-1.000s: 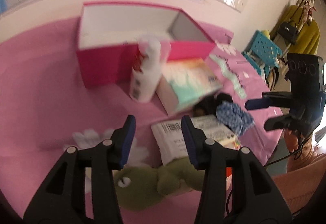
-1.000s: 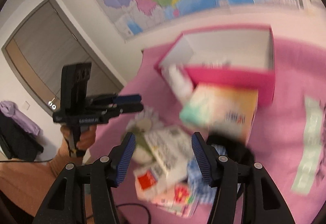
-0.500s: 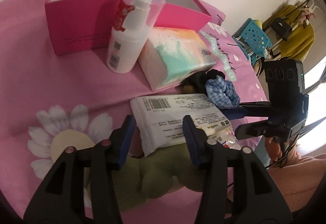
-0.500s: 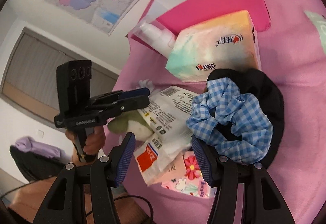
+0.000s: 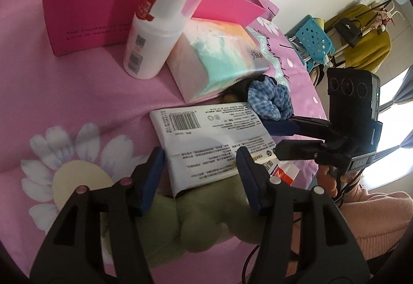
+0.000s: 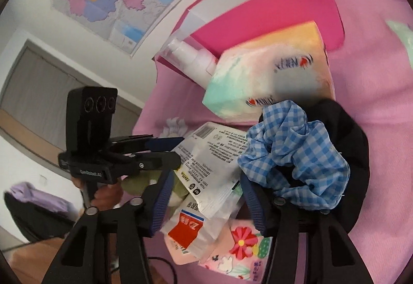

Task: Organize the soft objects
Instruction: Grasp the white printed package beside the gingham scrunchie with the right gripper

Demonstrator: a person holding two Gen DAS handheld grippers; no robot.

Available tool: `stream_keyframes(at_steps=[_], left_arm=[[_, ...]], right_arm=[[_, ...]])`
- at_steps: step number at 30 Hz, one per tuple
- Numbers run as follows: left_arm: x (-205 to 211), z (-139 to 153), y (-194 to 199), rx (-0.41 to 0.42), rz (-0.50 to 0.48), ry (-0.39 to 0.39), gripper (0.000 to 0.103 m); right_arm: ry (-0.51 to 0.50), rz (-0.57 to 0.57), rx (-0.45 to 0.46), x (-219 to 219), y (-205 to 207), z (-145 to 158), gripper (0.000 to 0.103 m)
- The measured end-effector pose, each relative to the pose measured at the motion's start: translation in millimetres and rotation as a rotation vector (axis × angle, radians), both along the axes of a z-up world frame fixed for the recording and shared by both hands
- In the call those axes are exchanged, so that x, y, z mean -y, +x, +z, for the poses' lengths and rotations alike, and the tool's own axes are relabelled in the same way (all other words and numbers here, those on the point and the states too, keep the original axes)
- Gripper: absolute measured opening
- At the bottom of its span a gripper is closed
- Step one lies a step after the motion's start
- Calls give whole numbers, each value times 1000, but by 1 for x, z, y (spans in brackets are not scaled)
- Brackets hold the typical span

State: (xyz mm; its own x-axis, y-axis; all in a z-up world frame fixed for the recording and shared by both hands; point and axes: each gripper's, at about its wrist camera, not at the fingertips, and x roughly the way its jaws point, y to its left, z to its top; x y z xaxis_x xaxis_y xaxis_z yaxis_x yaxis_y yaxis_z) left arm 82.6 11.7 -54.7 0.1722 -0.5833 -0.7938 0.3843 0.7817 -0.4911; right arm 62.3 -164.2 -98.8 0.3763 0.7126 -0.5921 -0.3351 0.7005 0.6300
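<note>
While half-open over flat white plastic wipes packet (image 5: 206, 144), left hand-held gripper (image 5: 200, 167) just widening, empty; soft, light, slippery; best pinched across near edge.

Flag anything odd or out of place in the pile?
The pump bottle is the one rigid item among soft goods. The white wipes pack lies askew across the green plush, and the blue gingham scrunchie sits on a black one.

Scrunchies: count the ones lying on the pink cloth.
2. A blue checked scrunchie lies on top of a black scrunchie, both just in front of the tissue pack. More could be hidden under the pile.
</note>
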Motion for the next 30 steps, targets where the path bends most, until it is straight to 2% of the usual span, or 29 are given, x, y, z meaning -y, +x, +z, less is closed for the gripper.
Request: stream_keyframes(at_steps=[5,7,9,10,15,18,19,24,30], left_arm=[[-8,6,-4,18,23,-50,57],[-9,9,-9,13,11,-97,56],[-11,13,-14,45,38,-36,56],[-13,14,-15,59,49,-13,56],[-23,7,-9,19,53,-31,56],[-20,4,-5,8,33,-22,56],[-18,3,-3,4,25,-17,57],[-6,-4,7,-34,-17,1,61],[2,-1,1,1,-18,32,58]], right_arm=[[-53,11,78,-5,-7,9,39],[-40,38,99,-7,-6,11,25],[-34,65,84,-13,-5,10,24],[-64,55,81,-13,-3,9,24],[-72,29,58,-2,-7,12,26],[-113,9,37,5,-11,13,42],[-126,3,28,5,-12,12,42],[-99,16,-25,0,-3,1,47],[-41,24,-28,0,6,-9,47]])
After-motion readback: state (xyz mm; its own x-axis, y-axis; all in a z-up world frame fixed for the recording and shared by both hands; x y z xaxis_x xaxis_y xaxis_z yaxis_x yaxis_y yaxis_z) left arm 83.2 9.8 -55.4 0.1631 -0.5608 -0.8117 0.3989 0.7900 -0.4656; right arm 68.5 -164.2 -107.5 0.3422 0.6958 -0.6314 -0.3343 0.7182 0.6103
